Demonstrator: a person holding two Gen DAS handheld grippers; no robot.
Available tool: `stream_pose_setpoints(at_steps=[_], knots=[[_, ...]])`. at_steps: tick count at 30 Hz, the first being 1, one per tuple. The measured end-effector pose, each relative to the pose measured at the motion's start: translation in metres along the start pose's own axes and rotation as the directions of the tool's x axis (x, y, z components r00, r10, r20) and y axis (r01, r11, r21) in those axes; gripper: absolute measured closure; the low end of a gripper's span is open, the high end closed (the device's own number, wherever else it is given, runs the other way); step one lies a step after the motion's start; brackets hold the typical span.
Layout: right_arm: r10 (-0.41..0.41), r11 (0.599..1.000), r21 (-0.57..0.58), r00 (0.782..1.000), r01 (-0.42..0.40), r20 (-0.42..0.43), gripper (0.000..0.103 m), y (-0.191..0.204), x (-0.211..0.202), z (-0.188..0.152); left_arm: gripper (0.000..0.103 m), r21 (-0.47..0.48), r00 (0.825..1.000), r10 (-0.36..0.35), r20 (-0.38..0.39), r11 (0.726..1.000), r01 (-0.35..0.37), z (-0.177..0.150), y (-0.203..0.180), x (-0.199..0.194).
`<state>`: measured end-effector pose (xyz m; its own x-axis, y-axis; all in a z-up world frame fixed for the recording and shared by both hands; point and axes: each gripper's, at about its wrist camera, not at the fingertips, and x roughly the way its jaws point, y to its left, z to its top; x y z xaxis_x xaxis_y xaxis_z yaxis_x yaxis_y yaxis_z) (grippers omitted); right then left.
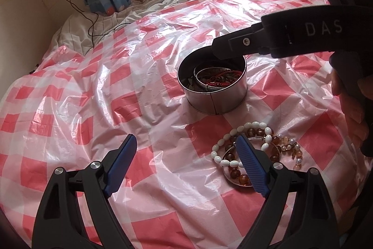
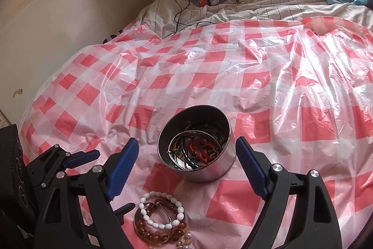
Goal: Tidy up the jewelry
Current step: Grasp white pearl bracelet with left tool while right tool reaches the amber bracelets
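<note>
Black tongs (image 1: 186, 160), ribbed blue pads (image 1: 250, 167), silver screws, "DAS" lettering

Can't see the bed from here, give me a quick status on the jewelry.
Left gripper open, empty. Right gripper open, empty, over the tin. Tin part filled; bead bracelets on the checked sheet. Nothing in the way.
</note>
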<state>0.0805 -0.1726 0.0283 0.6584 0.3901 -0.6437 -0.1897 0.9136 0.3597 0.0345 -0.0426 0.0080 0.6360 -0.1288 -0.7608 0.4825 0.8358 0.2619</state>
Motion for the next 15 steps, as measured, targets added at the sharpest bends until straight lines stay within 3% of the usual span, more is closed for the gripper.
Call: stream_pose_setpoints(at_steps=[3,5,9,15], knots=[[-0.002,1.0,0.0,1.0,0.002,0.0,0.021,0.0,-0.001,0.0,0.019,-0.015,1.0,-0.028,-0.003,0.999,0.028,0.0,0.001,0.002],[-0.015,1.0,-0.005,1.0,0.015,0.0,0.021,0.0,-0.005,0.001,0.019,-0.079,0.992,-0.122,-0.024,0.99,0.12,0.0,0.009,0.009],[-0.055,0.998,0.022,0.998,0.055,0.026,0.02,-0.012,-0.028,-0.002,0.019,-0.243,0.959,-0.282,-0.03,0.933,0.267,0.001,0.031,0.021],[-0.064,0.982,0.18,0.997,0.055,0.041,0.017,-0.053,-0.065,-0.029,0.019,-0.281,0.94,-0.337,-0.057,0.909,0.309,-0.001,0.025,0.037]])
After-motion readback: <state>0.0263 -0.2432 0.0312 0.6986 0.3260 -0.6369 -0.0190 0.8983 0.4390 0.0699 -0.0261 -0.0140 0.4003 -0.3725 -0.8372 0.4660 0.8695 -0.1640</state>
